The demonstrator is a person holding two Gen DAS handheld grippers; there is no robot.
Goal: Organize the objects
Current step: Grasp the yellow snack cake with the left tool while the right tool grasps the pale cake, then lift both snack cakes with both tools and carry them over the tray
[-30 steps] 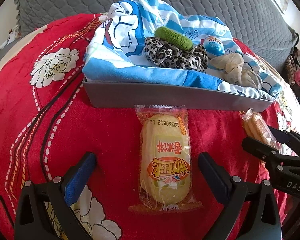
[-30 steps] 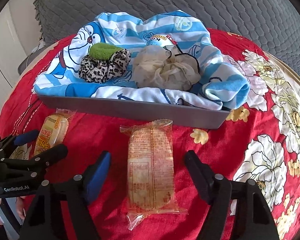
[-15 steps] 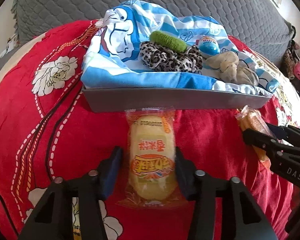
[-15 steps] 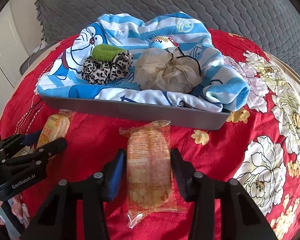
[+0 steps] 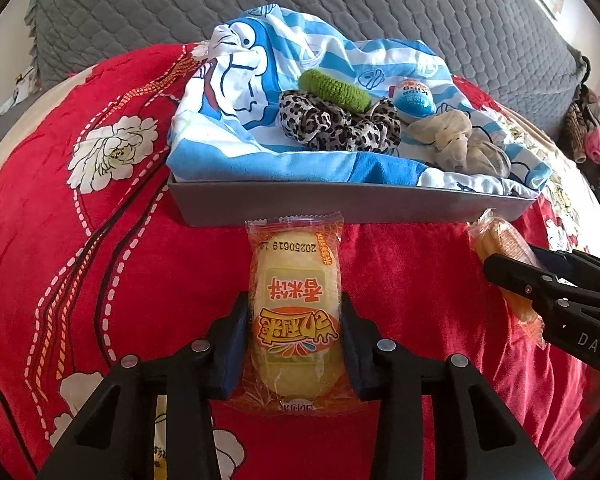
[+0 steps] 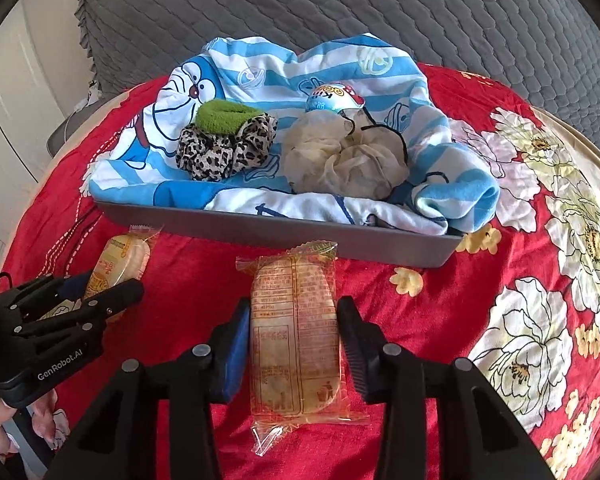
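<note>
A yellow rice-cracker packet [image 5: 296, 280] lies on the red floral bedspread in front of a grey tray [image 5: 340, 204]. My left gripper [image 5: 294, 304] is closing on it, both pads touching the wrapper's sides. A second orange packet [image 6: 294, 280] lies label-side down before the same tray [image 6: 260, 232], and my right gripper [image 6: 295, 304] is shut on its sides. Each view shows the other gripper and its packet at the edge. Both packets rest on the bedspread.
The tray holds a blue striped cartoon cloth [image 5: 260, 80], a green scrunchie [image 5: 334, 90], a leopard scrunchie [image 5: 340, 128], a beige scrunchie [image 5: 456, 140] and a foil egg [image 5: 414, 98]. A grey quilted cushion [image 6: 340, 8] stands behind. A hand [image 6: 4, 428] shows at the lower left.
Both grippers went from wide open around their packets to closed against the wrappers' sides. The hands and the packets have stayed in place.
</note>
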